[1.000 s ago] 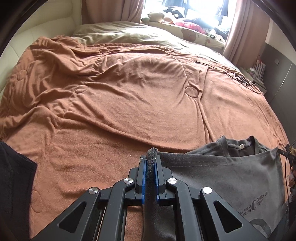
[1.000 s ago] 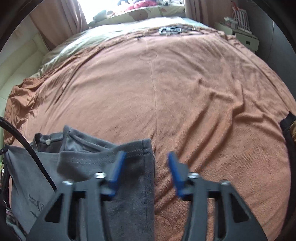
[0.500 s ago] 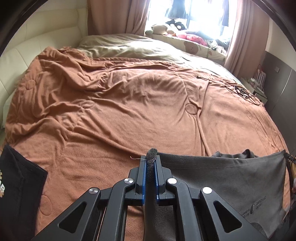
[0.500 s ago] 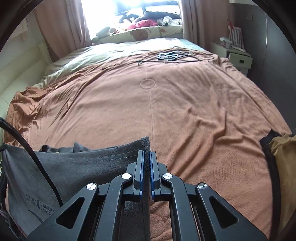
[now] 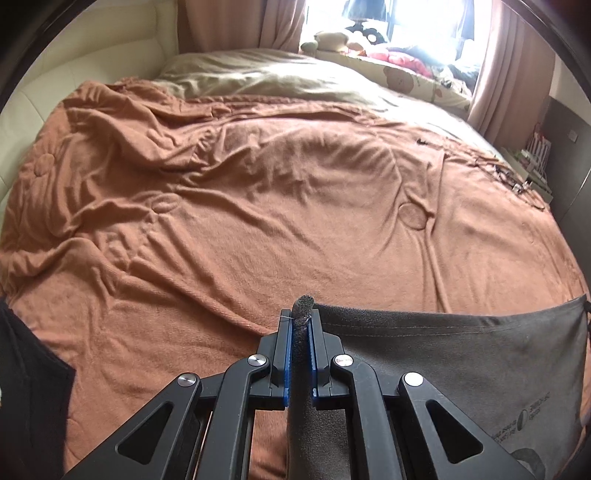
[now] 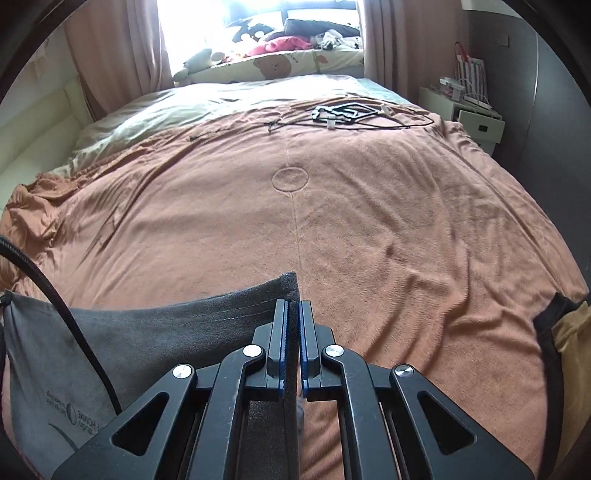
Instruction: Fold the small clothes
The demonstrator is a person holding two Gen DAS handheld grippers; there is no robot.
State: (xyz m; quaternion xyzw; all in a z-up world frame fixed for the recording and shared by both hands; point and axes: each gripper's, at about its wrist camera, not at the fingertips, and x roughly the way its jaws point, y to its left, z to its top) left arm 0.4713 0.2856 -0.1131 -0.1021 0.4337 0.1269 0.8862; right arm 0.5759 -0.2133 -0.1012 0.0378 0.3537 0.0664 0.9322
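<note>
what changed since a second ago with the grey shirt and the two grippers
The right gripper closed on the grey shirt's corner; a second ago it stood open over it. The collar has dropped from view and the top edge now stretches taut. The left gripper stayed shut on the other corner; the orange blanket is unchanged.

Daylight poured in from the window (image 6: 258,22) at the far end of the room, blown out to white glare in both views. The orange blanket (image 5: 258,206) was evenly lit, its wrinkles casting soft shadows. Fisheye distortion bent the edges, with dark vignetting in the corners. Near the right view's lower right the blanket looked slightly blurred
</note>
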